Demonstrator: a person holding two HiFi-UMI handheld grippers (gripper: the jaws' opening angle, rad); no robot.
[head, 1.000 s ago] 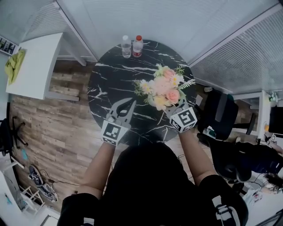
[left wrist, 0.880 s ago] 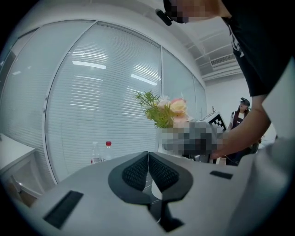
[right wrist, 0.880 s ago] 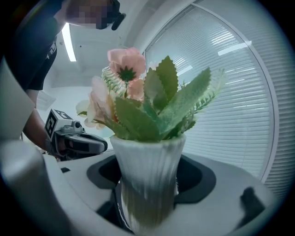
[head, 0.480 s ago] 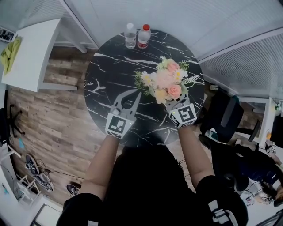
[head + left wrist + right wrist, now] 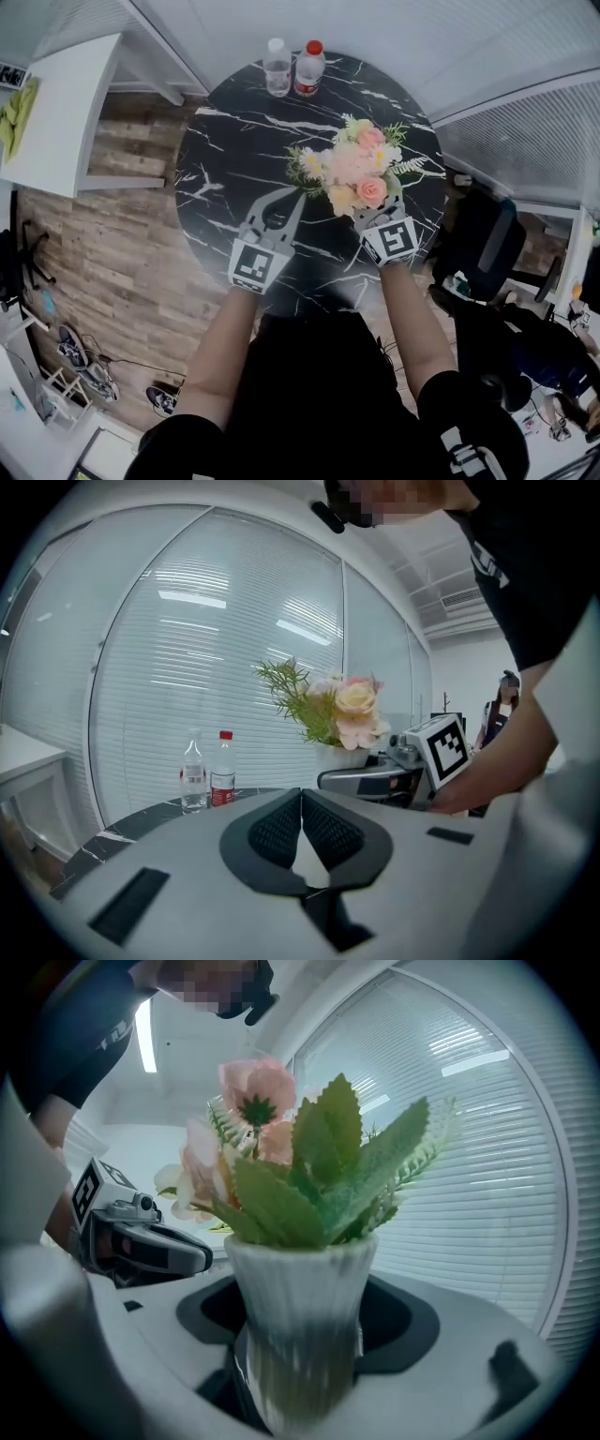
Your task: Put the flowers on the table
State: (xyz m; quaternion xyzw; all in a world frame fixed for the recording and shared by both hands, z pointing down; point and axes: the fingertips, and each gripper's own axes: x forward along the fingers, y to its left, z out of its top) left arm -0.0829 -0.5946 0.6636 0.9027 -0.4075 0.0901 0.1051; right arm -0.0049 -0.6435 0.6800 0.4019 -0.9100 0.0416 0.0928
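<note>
- right gripper (image 5: 372, 217) is clenched on a white ribbed vase (image 5: 298, 1283), one jaw on each side of its lower half
- flowers (image 5: 356, 173) stand up out of the vase; its long axis is close to upright
- the bunch sits over the right half of the round black marble table (image 5: 234, 141), inside the rim
- key relation: vase base to tabletop, straight down from the jaws; no view shows the base, so cannot tell if it touches yet
- left gripper (image 5: 281, 199) has its jaws together at the tips with nothing between them; it is just left of the bunch, not touching, pointing to the far edge
- the right hand has the load, the left is near but idle
- head view gives the place over the table, but the blooms hide the vase and the right jaws
- right gripper view gives the grip on the vase, but no tabletop
- left gripper view gives a side look: flowers, the right gripper under them, and beyond them a clear bottle (image 5: 277, 67) and a red-capped bottle (image 5: 308, 67) at the far edge, well apart from the vase
- judgement: what remains is a straight lowering, then letting go; the load looks top-heavy, so a tilt on release could tip it
</note>
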